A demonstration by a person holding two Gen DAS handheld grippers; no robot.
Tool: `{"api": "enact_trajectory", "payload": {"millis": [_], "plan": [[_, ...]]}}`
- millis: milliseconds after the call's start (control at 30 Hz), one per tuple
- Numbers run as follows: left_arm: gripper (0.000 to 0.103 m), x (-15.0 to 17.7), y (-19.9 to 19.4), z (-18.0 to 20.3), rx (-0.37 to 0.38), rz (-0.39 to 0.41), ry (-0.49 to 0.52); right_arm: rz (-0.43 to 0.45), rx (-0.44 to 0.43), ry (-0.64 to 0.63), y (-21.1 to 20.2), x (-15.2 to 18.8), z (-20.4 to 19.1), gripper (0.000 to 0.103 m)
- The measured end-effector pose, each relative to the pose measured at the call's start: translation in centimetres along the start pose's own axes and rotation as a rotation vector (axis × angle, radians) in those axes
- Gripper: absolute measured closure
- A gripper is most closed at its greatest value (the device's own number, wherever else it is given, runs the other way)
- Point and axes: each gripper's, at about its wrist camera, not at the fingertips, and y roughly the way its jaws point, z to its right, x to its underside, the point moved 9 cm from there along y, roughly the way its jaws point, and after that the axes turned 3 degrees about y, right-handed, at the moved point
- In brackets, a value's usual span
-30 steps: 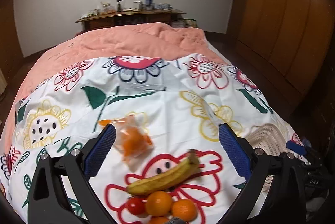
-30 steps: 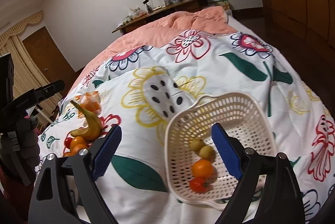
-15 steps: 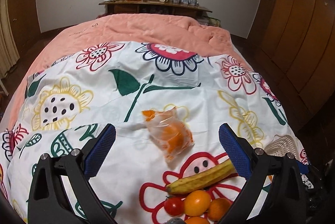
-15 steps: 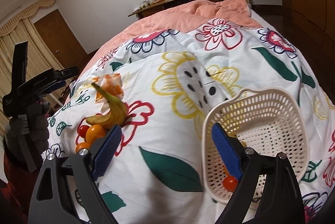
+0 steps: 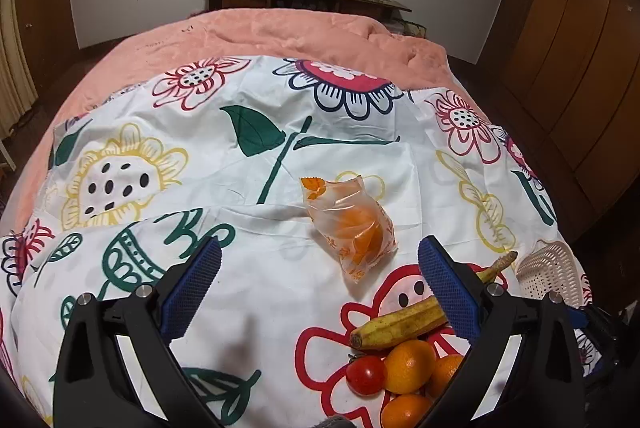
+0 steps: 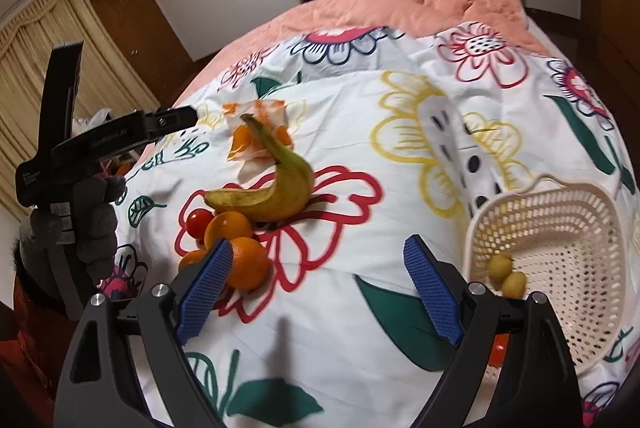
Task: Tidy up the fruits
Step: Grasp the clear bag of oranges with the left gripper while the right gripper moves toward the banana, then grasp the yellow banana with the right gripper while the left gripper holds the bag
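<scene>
On a bed spread with a white flower-print duvet [image 5: 280, 268], a heap of loose fruit waits to be sorted: a banana [image 6: 276, 193] lies across the top of a cluster of oranges [image 6: 244, 260], with a small tomato [image 6: 199, 222] at their edge and a clear bag of orange pieces [image 5: 354, 228] just beyond. Well to the right, a white perforated basket [image 6: 568, 228] sits tipped on the bedding, already holding two small yellow-green fruits [image 6: 506, 274] and something red-orange mostly hidden behind a gripper finger.

The right hand-held gripper [image 6: 318, 288] hangs above the duvet between heap and basket, jaws spread wide and empty, its left finger overlapping the nearest orange in view. The left hand-held gripper [image 5: 320, 292] is likewise released and carries nothing, poised over bare cloth beside the bag.

Each fruit likely wants its own touch. The oranges look firm and round, apt to roll on soft bedding, so a squeeze across the widest part seems safest. The banana, soft and curved, should be taken mid-body and gently. The tomato is smooth and bruises easily. The bag is light, slick and floppy, best pinched around its contents.
</scene>
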Motion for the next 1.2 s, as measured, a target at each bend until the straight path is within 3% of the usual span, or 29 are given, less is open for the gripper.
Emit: {"api": "enact_trajectory", "payload": {"millis": [200, 633, 733, 1200], "plan": [[0.003, -0.5, 2.7, 0.7, 0.02, -0.06, 0.001, -0.041, -0.011, -0.02, 1.5, -0.1, -1.2, 0.016], [0.004, -0.6, 8.8, 2.2, -0.011, -0.178, -0.008, -0.039, -0.034, -0.008, 1.4, 0.0, -1.0, 0.016], [0.016, -0.2, 9.8, 2.2, -0.014, -0.201, -0.015, -0.04, -0.037, -0.005, 1.4, 0.0, -1.0, 0.016], [0.033, -0.3, 10.8, 3.5, 0.02, -0.218, 0.016, -0.063, -0.012, -0.033, 1.9, 0.1, -1.4, 0.016]]}}
